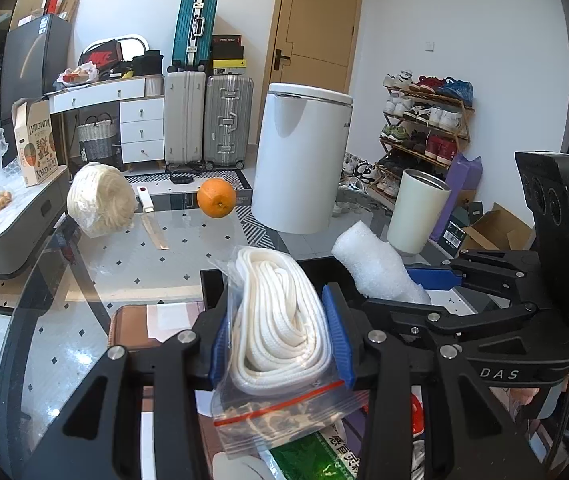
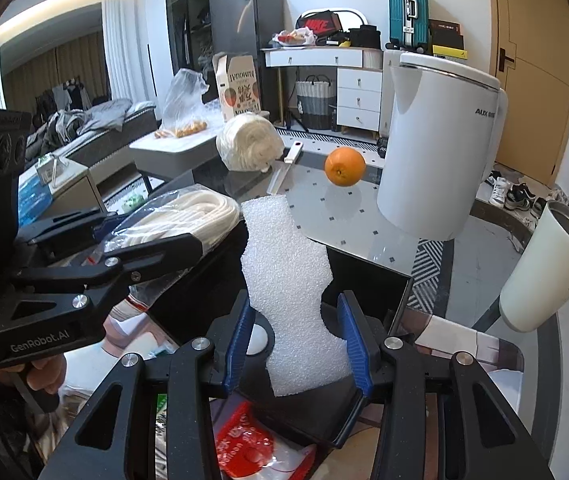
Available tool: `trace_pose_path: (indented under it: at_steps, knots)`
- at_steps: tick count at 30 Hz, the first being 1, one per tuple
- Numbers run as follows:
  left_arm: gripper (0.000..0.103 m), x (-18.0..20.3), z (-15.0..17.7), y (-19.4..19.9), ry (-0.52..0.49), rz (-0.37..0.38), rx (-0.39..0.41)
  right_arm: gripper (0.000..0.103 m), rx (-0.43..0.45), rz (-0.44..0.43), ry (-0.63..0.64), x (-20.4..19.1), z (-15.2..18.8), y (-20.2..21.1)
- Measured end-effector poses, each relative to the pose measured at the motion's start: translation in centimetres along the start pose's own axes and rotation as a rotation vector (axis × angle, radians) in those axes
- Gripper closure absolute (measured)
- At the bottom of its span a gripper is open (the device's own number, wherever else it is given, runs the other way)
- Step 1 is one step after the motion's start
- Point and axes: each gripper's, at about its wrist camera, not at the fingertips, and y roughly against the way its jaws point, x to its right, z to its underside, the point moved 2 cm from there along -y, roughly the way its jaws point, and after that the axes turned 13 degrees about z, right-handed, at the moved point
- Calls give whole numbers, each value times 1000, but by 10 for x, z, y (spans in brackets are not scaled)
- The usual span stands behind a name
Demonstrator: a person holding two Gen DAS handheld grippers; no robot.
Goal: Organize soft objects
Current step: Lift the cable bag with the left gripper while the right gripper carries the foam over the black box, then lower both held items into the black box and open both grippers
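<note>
The left hand-held gripper [image 1: 280, 344] is clamped on a bagged cord bundle [image 1: 280, 312], long axis pointing away; the right hand-held gripper [image 2: 296, 344] grips a foam sheet [image 2: 288, 276] likewise. Both hang over the black bin [image 1: 212, 288]; beyond, a yarn roll [image 1: 100, 200] lies nearer the left.

An orange [image 1: 216, 198] sits far back on the glass surface [image 1: 124, 264], a knife [image 1: 152, 224] to its left. Right of the orange stands a white kettle [image 1: 300, 160], and further right a cream tumbler [image 1: 416, 212].
</note>
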Motion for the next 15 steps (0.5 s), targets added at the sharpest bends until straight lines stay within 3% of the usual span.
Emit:
trace_pose_path:
  at_steps: [11, 15]
  knots:
    - [62, -2, 5, -11, -12, 20, -34, 59, -38, 18, 45, 2, -1, -22]
    - [61, -3, 6, -14, -8, 22, -44, 45, -53, 17, 64, 0, 0, -28]
